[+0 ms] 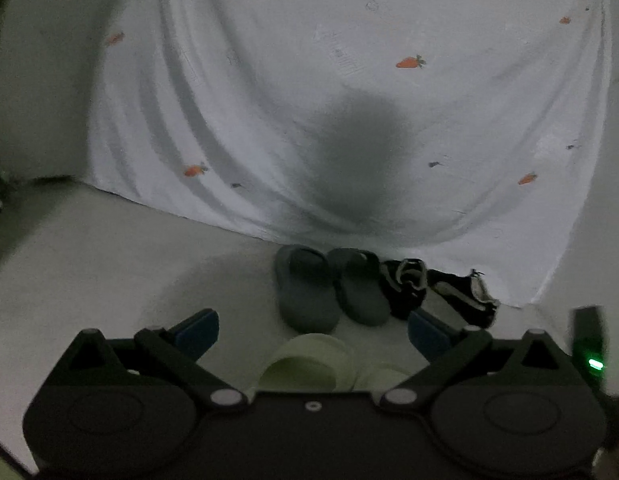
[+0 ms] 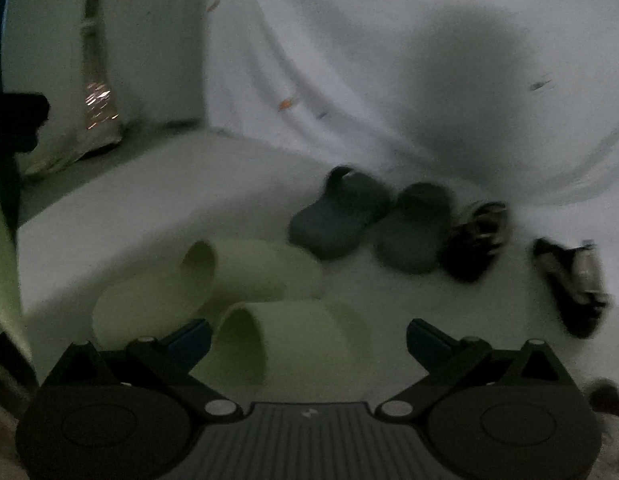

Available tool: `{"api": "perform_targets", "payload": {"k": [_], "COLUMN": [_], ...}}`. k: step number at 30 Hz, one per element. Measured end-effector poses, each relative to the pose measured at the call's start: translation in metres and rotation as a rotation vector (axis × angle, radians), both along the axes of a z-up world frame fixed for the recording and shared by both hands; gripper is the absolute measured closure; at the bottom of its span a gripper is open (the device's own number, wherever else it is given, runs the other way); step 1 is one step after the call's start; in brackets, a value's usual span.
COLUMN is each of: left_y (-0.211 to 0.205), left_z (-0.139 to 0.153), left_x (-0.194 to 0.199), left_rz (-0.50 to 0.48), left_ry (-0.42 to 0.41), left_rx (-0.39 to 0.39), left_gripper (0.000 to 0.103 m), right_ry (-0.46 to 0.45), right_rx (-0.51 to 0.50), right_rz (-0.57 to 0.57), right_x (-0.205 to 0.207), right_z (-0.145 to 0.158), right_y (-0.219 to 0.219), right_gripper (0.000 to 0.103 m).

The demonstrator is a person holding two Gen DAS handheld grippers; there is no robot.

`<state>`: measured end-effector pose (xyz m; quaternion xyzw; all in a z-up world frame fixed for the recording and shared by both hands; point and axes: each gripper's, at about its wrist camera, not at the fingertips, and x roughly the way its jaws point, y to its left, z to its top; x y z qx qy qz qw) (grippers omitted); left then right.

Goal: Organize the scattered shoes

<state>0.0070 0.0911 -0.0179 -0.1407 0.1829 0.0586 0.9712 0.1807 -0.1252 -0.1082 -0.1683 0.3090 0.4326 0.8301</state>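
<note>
Left gripper [image 1: 313,330] is held spread, nothing between the pads; right gripper [image 2: 309,338] likewise, w/ pale green slides [image 2: 245,312] low centre. Grey clogs [image 1: 329,288] and black shoes [image 1: 437,292] are lined along the sheet's [image 1: 349,80] hem, mid-frame. Bare floor [image 1: 109,260] is seen at left.

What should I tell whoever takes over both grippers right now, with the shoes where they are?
Left gripper: open, empty. Right gripper: open, empty, over the nearer pale green slide.
Grey clogs sit side by side against the carrot-print sheet; black sandals lie beside them, one apart and askew.
Done, apparently: grey pair lined up.
Left: both pale green slides, lying loose in front, and straightening the black pair.
</note>
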Motion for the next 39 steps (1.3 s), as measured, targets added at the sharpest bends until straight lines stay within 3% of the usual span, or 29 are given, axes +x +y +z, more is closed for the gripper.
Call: {"api": "perform_targets", "payload": {"k": [3, 8, 10, 13, 14, 17, 21, 26, 30, 32, 36, 39], "left_y": [0.025, 0.04, 0.044, 0.046, 0.046, 0.048, 0.05, 0.053, 0.053, 0.052, 0.054, 0.055], "left_z": [0.001, -0.005, -0.008, -0.01, -0.01, -0.012, -0.015, -0.018, -0.021, -0.023, -0.026, -0.027], "left_x": [0.007, 0.013, 0.015, 0.024, 0.028, 0.037, 0.051, 0.067, 0.08, 0.083, 0.088, 0.088], "left_rz": [-0.091, -0.153, -0.171, -0.176, -0.178, -0.182, -0.188, -0.195, -0.224, -0.245, -0.255, -0.254], "left_ry": [-0.01, 0.023, 0.03, 0.028, 0.027, 0.024, 0.02, 0.015, 0.025, 0.031, 0.043, 0.047], "left_rx": [0.045, 0.064, 0.057, 0.049, 0.047, 0.04, 0.031, 0.019, 0.022, 0.03, 0.028, 0.031], "left_gripper": [0.001, 0.001, 0.001, 0.001, 0.001, 0.001, 0.001, 0.001, 0.001, 0.001, 0.001, 0.001], "right_ry": [0.054, 0.122, 0.156, 0.205, 0.192, 0.168, 0.2, 0.239, 0.181, 0.069, 0.057, 0.043], "right_rx": [-0.077, -0.199, -0.243, -0.205, -0.192, -0.161, -0.098, -0.053, -0.125, -0.222, -0.208, -0.259], "right_rz": [0.072, 0.123, 0.135, 0.088, 0.025, -0.151, -0.375, -0.809, -0.842, -0.825, -0.852, -0.889], "right_x": [0.023, 0.042, 0.047, 0.05, 0.05, 0.045, 0.038, 0.026, 0.024, 0.017, 0.018, 0.017], "right_z": [-0.015, -0.031, -0.039, -0.039, -0.037, -0.033, -0.027, -0.015, -0.025, -0.029, -0.024, -0.024], "right_y": [0.026, 0.056, 0.066, 0.061, 0.056, 0.04, 0.023, 0.014, 0.016, 0.016, 0.003, 0.0], "right_gripper": [0.0, 0.002, 0.007, 0.018, 0.036, 0.042, 0.043, 0.05, 0.05, 0.051, 0.058, 0.062]}}
